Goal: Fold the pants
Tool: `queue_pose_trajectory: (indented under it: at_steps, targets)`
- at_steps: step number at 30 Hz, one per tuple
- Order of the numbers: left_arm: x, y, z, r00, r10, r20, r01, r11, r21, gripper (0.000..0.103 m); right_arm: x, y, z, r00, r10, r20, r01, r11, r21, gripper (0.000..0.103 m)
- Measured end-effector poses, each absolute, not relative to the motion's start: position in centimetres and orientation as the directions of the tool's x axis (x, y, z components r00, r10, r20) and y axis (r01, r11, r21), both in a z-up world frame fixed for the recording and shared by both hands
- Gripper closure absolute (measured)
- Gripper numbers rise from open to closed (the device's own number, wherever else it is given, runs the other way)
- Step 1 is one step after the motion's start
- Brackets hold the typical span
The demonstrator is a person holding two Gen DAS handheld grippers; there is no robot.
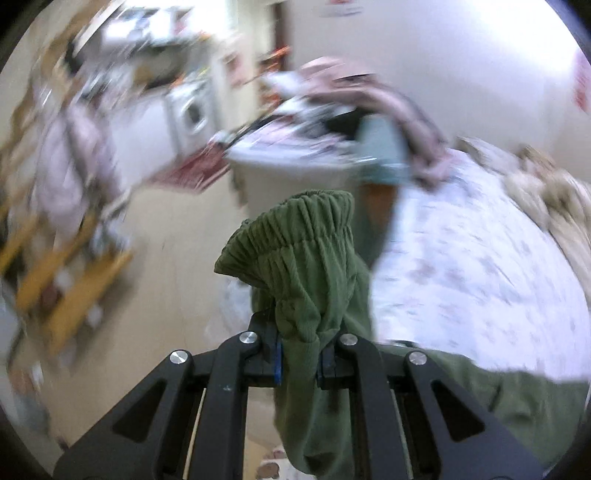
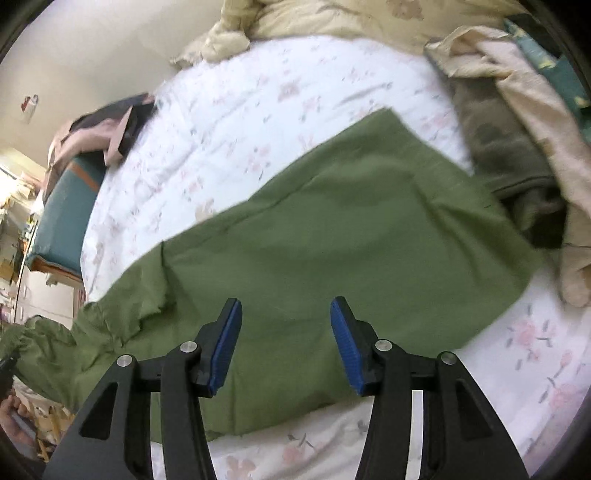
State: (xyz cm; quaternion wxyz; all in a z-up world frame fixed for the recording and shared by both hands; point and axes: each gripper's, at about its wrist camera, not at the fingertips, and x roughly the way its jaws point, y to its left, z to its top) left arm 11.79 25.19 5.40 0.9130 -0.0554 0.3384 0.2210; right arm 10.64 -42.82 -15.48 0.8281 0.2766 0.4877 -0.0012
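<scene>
Green pants lie spread across the white flowered bed sheet in the right wrist view, legs reaching toward the upper right. My right gripper hovers over them, open, with only flat cloth below its blue pads. In the left wrist view my left gripper is shut on the bunched waist end of the pants. The ribbed elastic waistband stands up above the fingers, lifted off the bed, and the rest of the cloth trails to the lower right.
A cream quilt is heaped at the head of the bed. An olive garment and beige cloth lie to the right. A white laundry basket piled with clothes stands beyond the bed edge, with blurred furniture to the left.
</scene>
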Motion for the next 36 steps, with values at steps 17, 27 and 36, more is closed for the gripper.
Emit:
queue_pose_trajectory:
  at_steps: [17, 27, 36]
  targets:
    - [10.2, -3.5, -12.6, 0.522, 0.207, -0.828, 0.261, 0.885, 0.386, 0.076, 10.0, -43.9, -15.9, 0.518, 0.441, -0.733, 0.311, 0.7, 0.642, 0.049]
    - [8.2, -1.8, -5.3, 0.492, -0.136, -0.86, 0.426, 0.899, 0.102, 0.025, 11.0, -41.6, -15.3, 0.509, 0.478, -0.716, 0.273, 0.699, 0.661, 0.049]
    - [18.2, 5.2, -9.3, 0.474, 0.095, -0.875, 0.068, 0.987, 0.144, 0.049, 11.2, -40.2, -16.1, 0.485, 0.434, -0.759, 0.268, 0.752, 0.602, 0.049]
